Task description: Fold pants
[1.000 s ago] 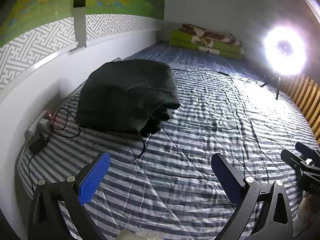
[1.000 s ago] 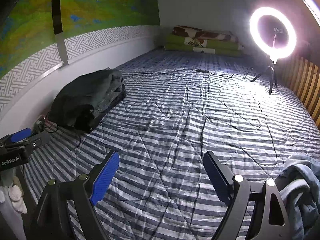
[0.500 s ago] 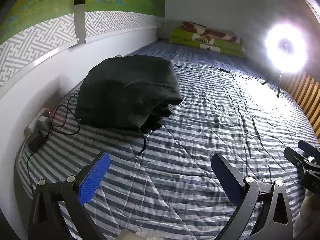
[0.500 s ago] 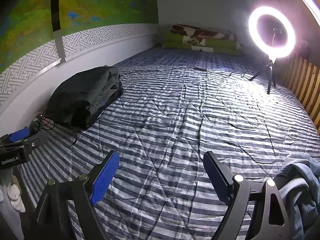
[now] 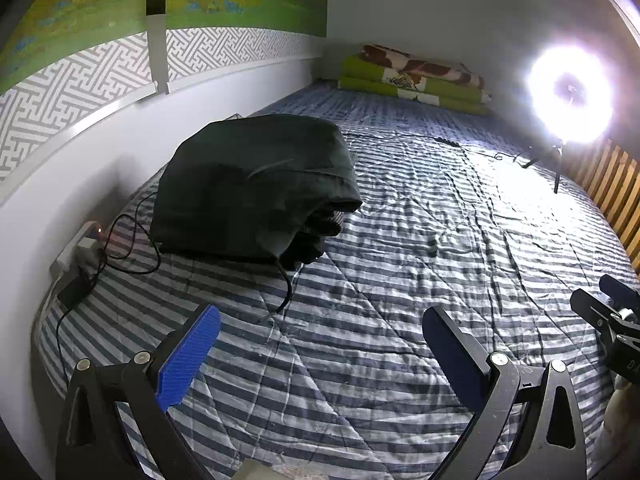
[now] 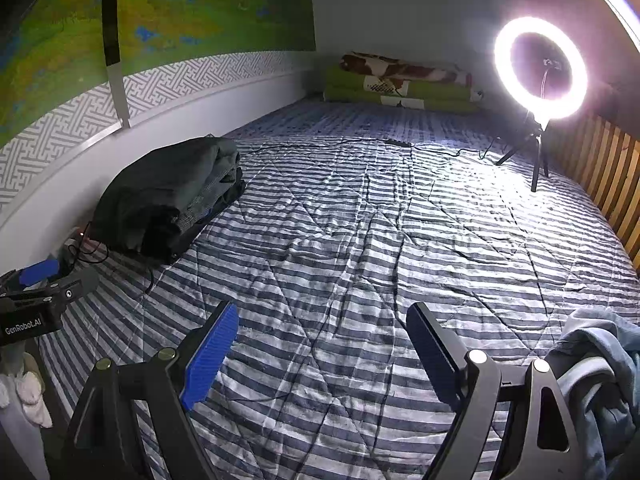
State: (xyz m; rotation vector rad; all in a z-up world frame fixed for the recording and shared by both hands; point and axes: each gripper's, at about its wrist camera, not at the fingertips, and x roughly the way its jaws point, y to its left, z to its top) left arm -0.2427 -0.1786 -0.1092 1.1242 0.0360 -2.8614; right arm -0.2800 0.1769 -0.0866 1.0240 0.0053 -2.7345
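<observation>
Hovering over the striped bed, the left tongs and right tongs both gape wide, holding nothing. Folded dark pants sit stacked by the wall at left, well apart from both. Crumpled blue-grey cloth lies just beside the right tongs.

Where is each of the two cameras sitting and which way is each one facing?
Left wrist: on the left gripper, looking down along the striped bed at the dark folded pile; the right gripper shows at the right edge.
Right wrist: on the right gripper, facing the same way; the left gripper shows at the left edge, blue-grey clothes at the right.
Shared: bed, pile, ring light.
</observation>
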